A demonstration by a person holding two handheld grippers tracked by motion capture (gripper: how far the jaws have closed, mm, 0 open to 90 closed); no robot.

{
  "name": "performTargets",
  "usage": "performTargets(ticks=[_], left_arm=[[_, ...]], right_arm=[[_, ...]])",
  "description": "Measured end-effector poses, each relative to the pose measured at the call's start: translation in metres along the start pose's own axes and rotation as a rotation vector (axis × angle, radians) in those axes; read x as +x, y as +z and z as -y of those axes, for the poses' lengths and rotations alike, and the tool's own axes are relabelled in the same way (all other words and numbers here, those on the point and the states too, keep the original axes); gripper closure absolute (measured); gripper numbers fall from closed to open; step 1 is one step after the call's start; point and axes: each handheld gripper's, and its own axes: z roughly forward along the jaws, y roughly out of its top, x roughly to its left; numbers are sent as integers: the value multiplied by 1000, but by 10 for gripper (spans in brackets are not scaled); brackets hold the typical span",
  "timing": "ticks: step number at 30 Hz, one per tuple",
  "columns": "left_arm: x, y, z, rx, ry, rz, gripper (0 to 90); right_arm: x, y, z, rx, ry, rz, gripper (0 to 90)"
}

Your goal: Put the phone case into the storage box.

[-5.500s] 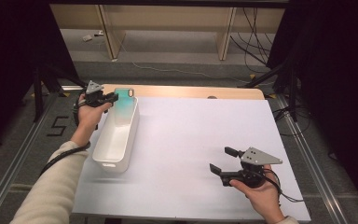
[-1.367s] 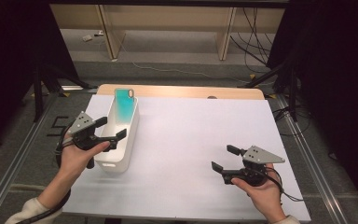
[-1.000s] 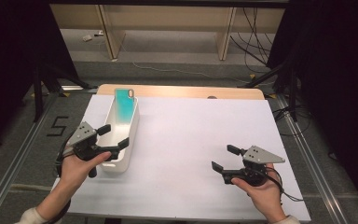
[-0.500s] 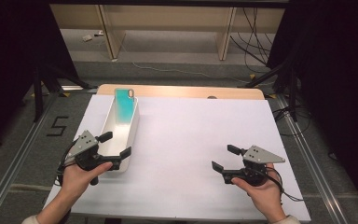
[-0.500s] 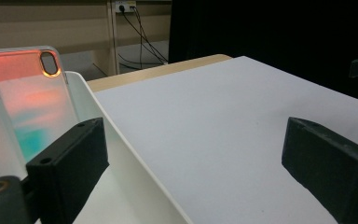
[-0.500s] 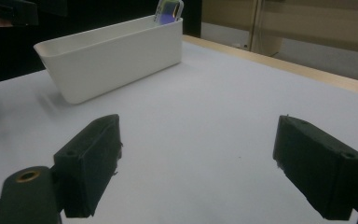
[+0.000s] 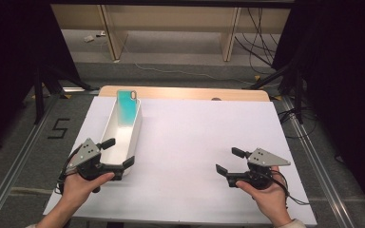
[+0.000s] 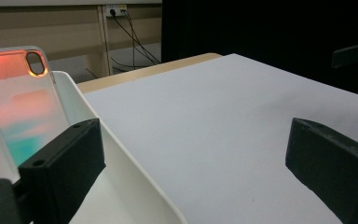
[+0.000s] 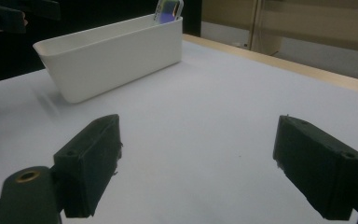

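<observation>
Left gripper (image 7: 116,153) pulled back to near end of white bin (image 7: 119,135); jaws just opened wide, nothing held. Phone case (image 7: 127,104) leaning inside bin's far end. Placement looks done. Right gripper (image 7: 228,160) open, empty, idle.

A white sheet (image 7: 195,142) covers the wooden table (image 7: 185,93).

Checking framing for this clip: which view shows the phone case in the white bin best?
The left gripper view: the phone case is close, its camera cutout and colours clear. The high view shows the phone case small, leaning at the far end of the white bin. The right gripper view catches just its top edge.
</observation>
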Motion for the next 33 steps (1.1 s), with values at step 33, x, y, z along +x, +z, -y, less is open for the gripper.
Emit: performTargets(ticks=[33], left_arm=[[7,-4,7,3,204,18,22]], right_arm=[[-4,-2,0,18,-7,16,164]])
